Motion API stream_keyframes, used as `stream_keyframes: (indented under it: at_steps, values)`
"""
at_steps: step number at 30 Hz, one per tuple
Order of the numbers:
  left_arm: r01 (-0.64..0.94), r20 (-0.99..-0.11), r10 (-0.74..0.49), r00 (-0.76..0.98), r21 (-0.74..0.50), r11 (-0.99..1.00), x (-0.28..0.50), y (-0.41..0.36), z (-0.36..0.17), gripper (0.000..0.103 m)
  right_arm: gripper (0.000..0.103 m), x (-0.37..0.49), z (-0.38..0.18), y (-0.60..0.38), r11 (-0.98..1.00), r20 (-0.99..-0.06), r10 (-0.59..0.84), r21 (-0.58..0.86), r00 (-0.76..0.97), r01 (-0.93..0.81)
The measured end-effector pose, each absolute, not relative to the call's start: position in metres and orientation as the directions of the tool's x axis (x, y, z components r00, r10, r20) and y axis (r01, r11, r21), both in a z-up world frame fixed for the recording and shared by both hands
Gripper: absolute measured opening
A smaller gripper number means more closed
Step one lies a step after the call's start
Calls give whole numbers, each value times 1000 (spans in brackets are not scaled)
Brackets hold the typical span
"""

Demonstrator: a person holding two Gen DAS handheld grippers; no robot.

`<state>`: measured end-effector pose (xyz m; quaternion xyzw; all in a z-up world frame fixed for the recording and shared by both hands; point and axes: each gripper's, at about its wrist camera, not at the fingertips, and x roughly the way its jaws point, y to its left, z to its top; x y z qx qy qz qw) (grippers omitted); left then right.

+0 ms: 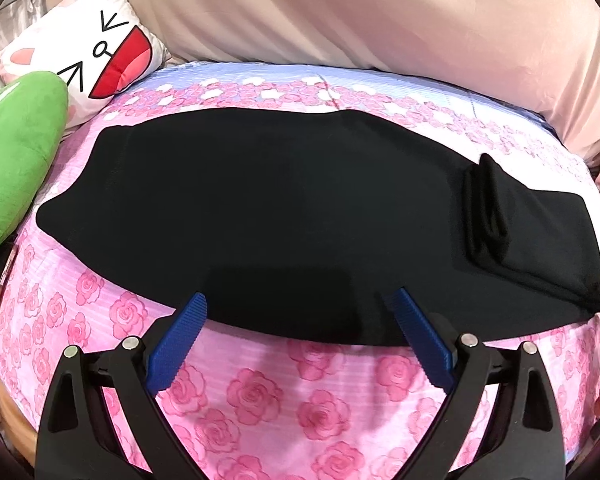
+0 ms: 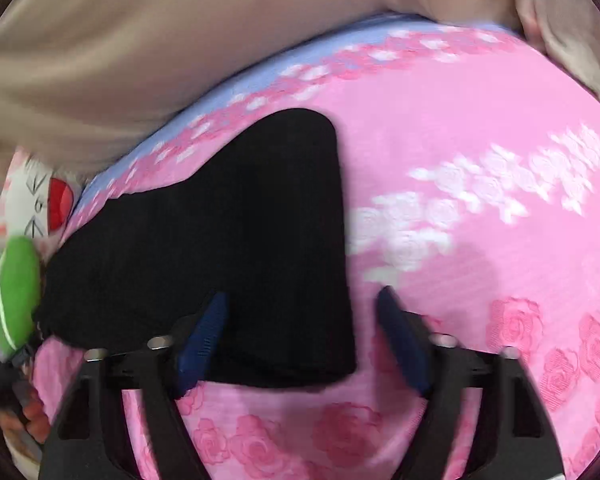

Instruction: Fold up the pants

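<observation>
Left wrist view looks down on black pants laid lengthwise across a bed covered by a pink rose-print sheet. They look already doubled leg over leg, with a bunched ridge of cloth and a drawstring toward the right end. The left tool has its blue pads spread wide, hanging just over the near edge of the cloth with nothing between them. A green plush and a cartoon-face pillow sit at the far left, just beside the pants' left end.

From the right wrist camera, blurred, the right tool stands partly spread above the near right corner of the pants; one pad is over the cloth, the other over bare sheet, and no fabric is pinched.

Judging by this, the step in hand is taking hold of the right end to bring it across toward the left. To do it well, the right tool should settle so both layers lie between the pads, then pinch firmly at the corner. The left tool would best take the same end's other corner, or pin the middle as a crease line. Lift low, carry the end over evenly, and keep edges aligned so the bunched part does not drag or twist
</observation>
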<state>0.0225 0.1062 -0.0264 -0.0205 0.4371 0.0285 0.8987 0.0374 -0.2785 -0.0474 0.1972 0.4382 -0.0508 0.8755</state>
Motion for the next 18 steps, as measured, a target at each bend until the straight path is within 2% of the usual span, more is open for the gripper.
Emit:
stream_keyframes:
  at_steps: [1,2,5,11,18]
  values:
    - [-72,-788,41,614,-4,997,22,104,-26,93,34,38,-47,-272,921,-783,57,281,619,270]
    - [-75,-788,48,614,2,997,21,103,-25,93,26,39,-46,-267,926,-778,55,274,626,260]
    - [-83,-789,62,612,14,996,21,98,-22,93,19,37,-33,-256,953,-770,6,198,638,230]
    - [-78,-785,80,615,41,996,17,90,-17,93,14,17,-3,-276,972,-746,-95,73,659,223]
    - [-32,-791,57,610,48,998,17,74,-21,93,15,-13,3,-332,945,-762,-162,64,627,322]
